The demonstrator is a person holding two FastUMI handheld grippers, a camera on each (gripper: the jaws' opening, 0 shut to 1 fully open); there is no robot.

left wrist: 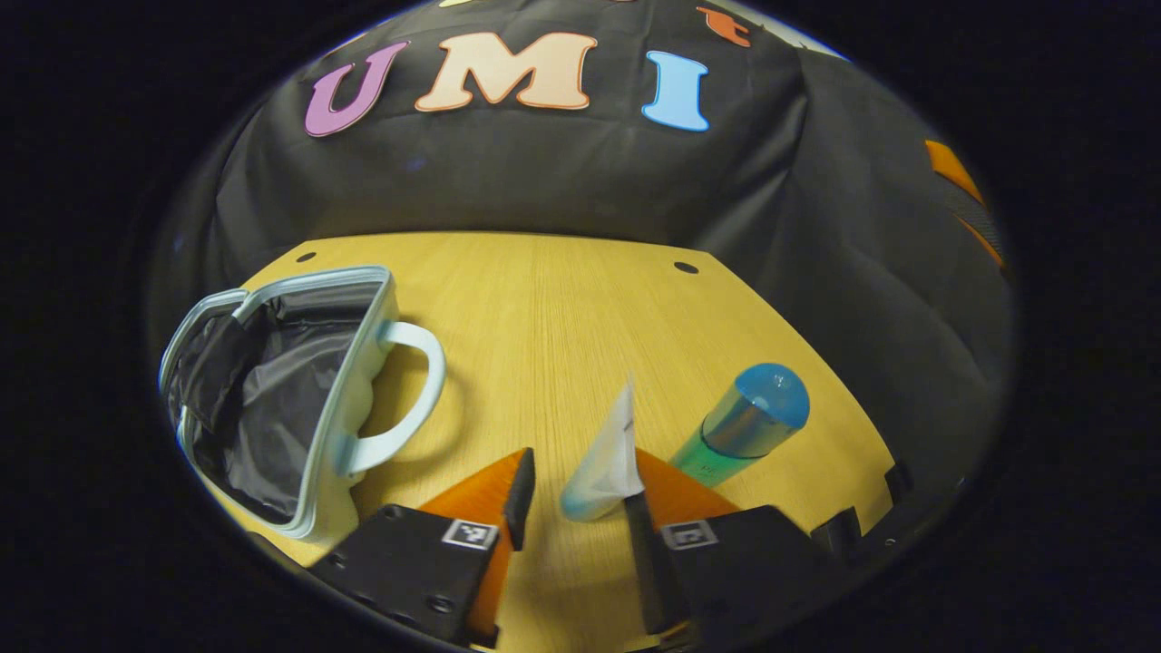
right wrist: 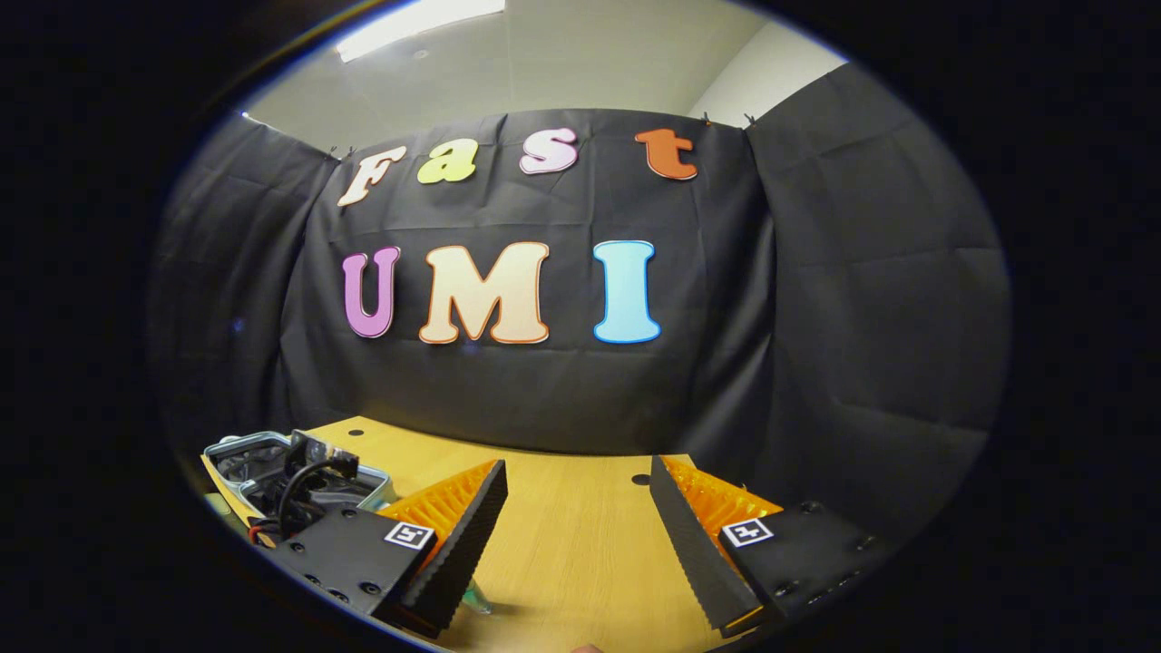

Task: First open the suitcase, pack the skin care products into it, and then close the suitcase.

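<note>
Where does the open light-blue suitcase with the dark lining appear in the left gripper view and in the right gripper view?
Left gripper view: the open light-blue suitcase lies at the left on the wooden table, handle toward the middle.
Right gripper view: its rim shows at the lower left, partly behind another tool and its cable.
Shared landmark: the light wooden table.

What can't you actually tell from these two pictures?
- Left gripper view: whether anything already lies inside the open suitcase; its dark lining folds over the bottom.
- Left gripper view: the lower end of the blue-capped bottle, behind the left gripper.
- Left gripper view: whether both fingers press the white tube.
- Right gripper view: most of the suitcase, behind a cabled device.
</note>
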